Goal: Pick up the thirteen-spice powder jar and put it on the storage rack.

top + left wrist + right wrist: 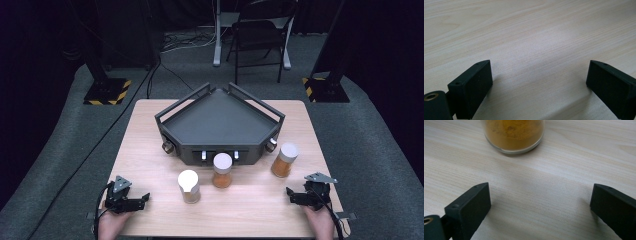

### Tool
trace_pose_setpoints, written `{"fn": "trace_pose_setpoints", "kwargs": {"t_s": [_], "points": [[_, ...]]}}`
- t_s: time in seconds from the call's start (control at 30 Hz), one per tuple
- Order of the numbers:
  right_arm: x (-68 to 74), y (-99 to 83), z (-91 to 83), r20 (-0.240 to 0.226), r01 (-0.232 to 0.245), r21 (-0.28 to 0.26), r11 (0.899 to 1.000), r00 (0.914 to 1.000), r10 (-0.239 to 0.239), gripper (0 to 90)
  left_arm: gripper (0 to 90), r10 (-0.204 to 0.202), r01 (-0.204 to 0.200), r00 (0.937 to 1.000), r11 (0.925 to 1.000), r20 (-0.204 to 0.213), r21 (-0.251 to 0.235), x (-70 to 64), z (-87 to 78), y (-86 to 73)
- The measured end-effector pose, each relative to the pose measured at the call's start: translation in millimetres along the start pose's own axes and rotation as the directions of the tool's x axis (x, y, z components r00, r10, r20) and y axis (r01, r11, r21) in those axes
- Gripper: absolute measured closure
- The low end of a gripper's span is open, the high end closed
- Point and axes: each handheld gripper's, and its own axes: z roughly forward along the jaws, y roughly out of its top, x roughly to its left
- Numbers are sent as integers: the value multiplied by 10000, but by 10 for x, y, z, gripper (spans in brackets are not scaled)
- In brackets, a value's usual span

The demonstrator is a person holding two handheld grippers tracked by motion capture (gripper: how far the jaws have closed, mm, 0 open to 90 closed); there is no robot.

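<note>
we are resting both tools near the front edge of the table (150, 125), one at each corner, and neither is holding anything. the left tool (141, 200) is sitting at the front left with its jaws spread wide; in the left gripper view (539, 82) we are seeing bare pale wood grain between them. the right tool (292, 195) is sitting at the front right, also spread wide, and in the right gripper view (540, 205) the jaws are framing bare wood, with the base of a jar (514, 135) of orange-brown powder lying ahead of them, well clear of the tips.

three such jars are standing upright in front of the dark tray (220, 120): the left jar (189, 186) nearest us, the middle jar (222, 170) just in front of the tray's front wall, and the right jar (284, 160) near the tray's right corner. all are wearing white lids.

we are finding no label, brand or writing that can be read on any jar, on the tray or on the tools. in the right gripper view the jar is cut off at the top edge, so we cannot tell which of the three it is. our hands are cut off at the bottom of the high view. the tray's front knobs (168, 146) are too small to make out in detail.
</note>
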Motion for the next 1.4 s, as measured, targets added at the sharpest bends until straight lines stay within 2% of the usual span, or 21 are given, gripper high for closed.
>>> {"fn": "trace_pose_setpoints", "kwargs": {"t_s": [0.63, 0.83, 0.97, 1.13, 1.4], "points": [[8, -3, -4, 32, -40, -3, 10000, 10000, 40, 21, 41, -89, 89, 9999, 9999, -61, 75, 2, 17, 26], [8, -4, -4, 29, -39, -3, 10000, 10000, 39, 21, 40, 38, -37, 10000, 10000, -33, 46, 5, 4, 15], [8, -4, -4, 30, -41, -3, 10000, 10000, 41, 21, 49, 72, -70, 9999, 9999, 92, -155, 25, -14, -22], [9, -4, -4, 32, -38, -4, 10000, 10000, 38, 21, 52, 98, -71, 9987, 9985, 502, -551, 88, -55, -78], [8, -4, -4, 29, -40, -3, 10000, 10000, 40, 21, 57, 127, -16, 9955, 9930, 937, -1184, 72, -155, -82]]}}
